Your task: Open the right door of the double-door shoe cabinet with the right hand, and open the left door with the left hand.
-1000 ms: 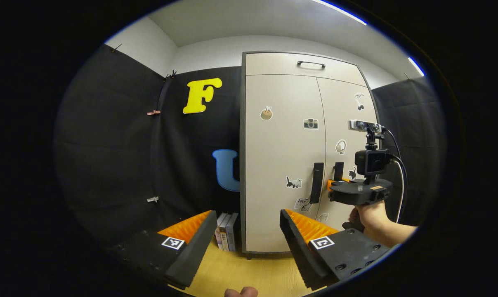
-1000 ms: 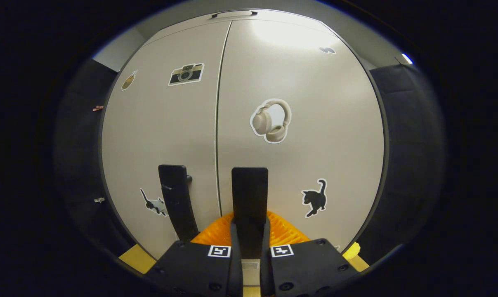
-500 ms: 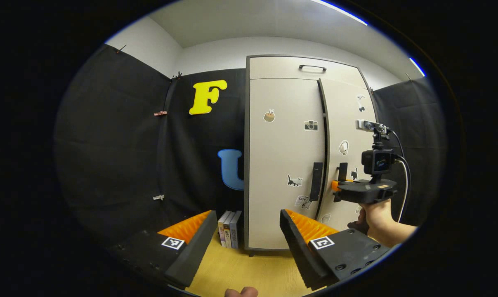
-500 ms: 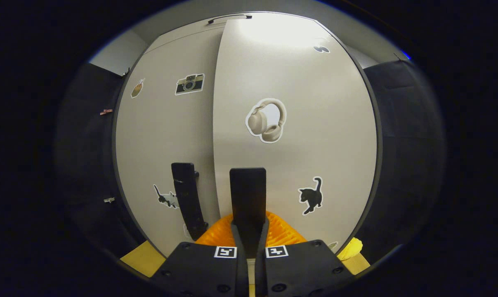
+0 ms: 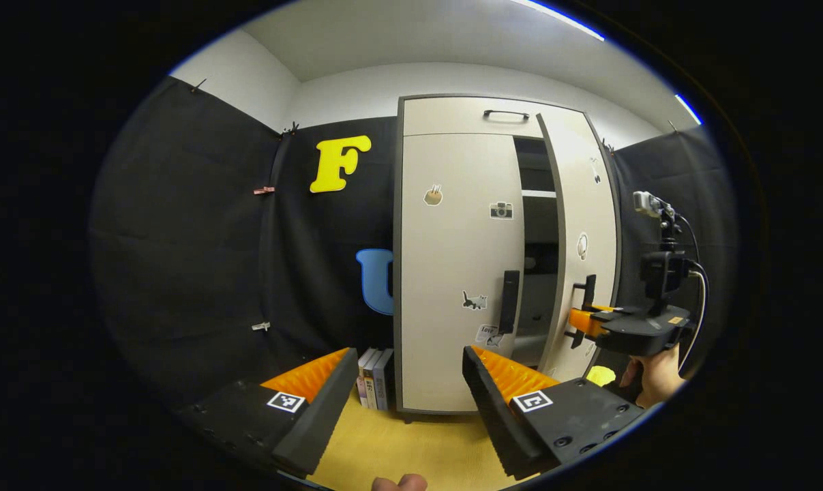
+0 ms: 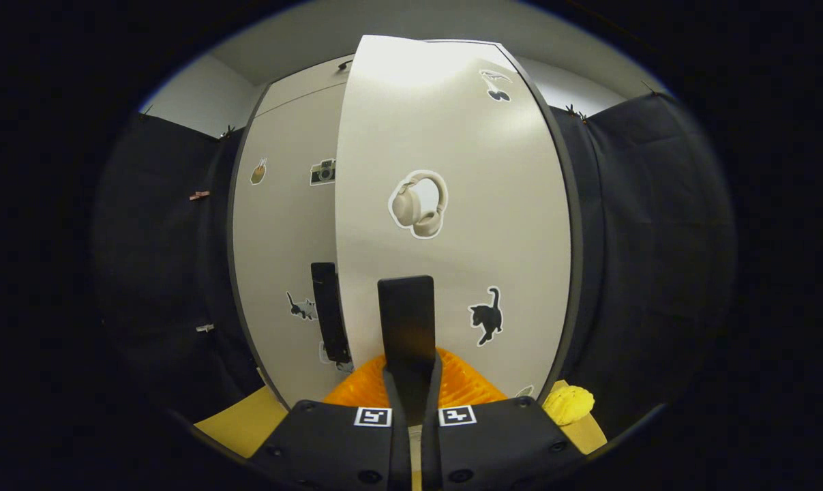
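Black cloth lines the booth around a pale shoe cabinet (image 5: 462,273) that stands on a yellow wood-grain floor (image 5: 397,450), with a few books (image 5: 376,378) leaning beside its lower left corner. In the left gripper view, the right door (image 5: 581,239) is swung partly out on its right-side hinges, and a dark gap with a shelf edge shows between it and the left door (image 5: 459,273), which sits flush and closed. The left door's handle (image 5: 509,302) is a dark upright bar near its inner edge, well apart from the left gripper (image 5: 408,389), whose jaws are spread wide with nothing between them, low in front of the cabinet.

The right gripper (image 6: 410,382) has its jaws pinched on the right door's handle (image 6: 406,317), a dark upright bar that rises between the two fingers. From the left gripper view this gripper (image 5: 578,320) is level, at the edge of the open door, with a hand (image 5: 653,378) holding it from below. Stickers dot both doors: headphones (image 6: 418,203) and a black cat (image 6: 486,317) on the right one, a camera (image 5: 500,210) on the left. A yellow lump (image 6: 568,404) lies on the floor by the cabinet's right foot.
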`<state>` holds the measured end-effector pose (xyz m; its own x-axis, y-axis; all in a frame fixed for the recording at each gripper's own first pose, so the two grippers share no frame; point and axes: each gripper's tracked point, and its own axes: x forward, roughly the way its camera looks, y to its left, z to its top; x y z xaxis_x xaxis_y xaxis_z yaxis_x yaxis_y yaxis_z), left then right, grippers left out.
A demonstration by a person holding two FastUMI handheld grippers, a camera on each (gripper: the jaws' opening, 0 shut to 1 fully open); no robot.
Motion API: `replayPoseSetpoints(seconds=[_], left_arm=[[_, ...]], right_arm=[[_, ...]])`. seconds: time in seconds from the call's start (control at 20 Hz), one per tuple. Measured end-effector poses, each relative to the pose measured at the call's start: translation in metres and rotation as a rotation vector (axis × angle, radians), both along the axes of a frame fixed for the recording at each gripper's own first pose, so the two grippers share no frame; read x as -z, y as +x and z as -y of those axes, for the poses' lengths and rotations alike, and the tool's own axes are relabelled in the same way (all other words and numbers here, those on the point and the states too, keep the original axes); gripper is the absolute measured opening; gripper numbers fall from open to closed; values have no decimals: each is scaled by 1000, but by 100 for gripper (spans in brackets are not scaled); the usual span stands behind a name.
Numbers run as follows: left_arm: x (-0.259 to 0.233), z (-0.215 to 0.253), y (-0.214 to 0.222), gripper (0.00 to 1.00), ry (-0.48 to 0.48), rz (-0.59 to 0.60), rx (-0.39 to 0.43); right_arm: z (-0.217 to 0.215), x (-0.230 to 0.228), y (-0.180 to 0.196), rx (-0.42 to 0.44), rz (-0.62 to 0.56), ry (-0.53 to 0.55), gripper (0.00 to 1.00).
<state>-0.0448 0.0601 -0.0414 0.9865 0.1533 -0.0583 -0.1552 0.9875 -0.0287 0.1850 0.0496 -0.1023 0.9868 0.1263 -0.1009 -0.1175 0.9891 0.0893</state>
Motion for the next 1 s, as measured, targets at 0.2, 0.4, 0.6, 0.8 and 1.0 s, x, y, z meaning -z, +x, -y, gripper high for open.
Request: replayPoseSetpoints(seconds=[0.2, 0.4, 0.6, 0.8, 1.0], left_arm=[[-3, 10, 3, 95, 1, 5, 0], [-2, 26, 10, 95, 1, -1, 15], [2, 46, 20, 95, 1, -9, 47], [2, 67, 30, 95, 3, -8, 86], [3, 84, 39, 95, -1, -10, 117]], right_arm=[[11, -3, -12, 2, 23, -3, 10], [23, -5, -20, -1, 23, -21, 10], [35, -6, -27, 24, 26, -19, 10], [48, -6, -32, 42, 24, -33, 9], [64, -8, -36, 75, 27, -54, 9]])
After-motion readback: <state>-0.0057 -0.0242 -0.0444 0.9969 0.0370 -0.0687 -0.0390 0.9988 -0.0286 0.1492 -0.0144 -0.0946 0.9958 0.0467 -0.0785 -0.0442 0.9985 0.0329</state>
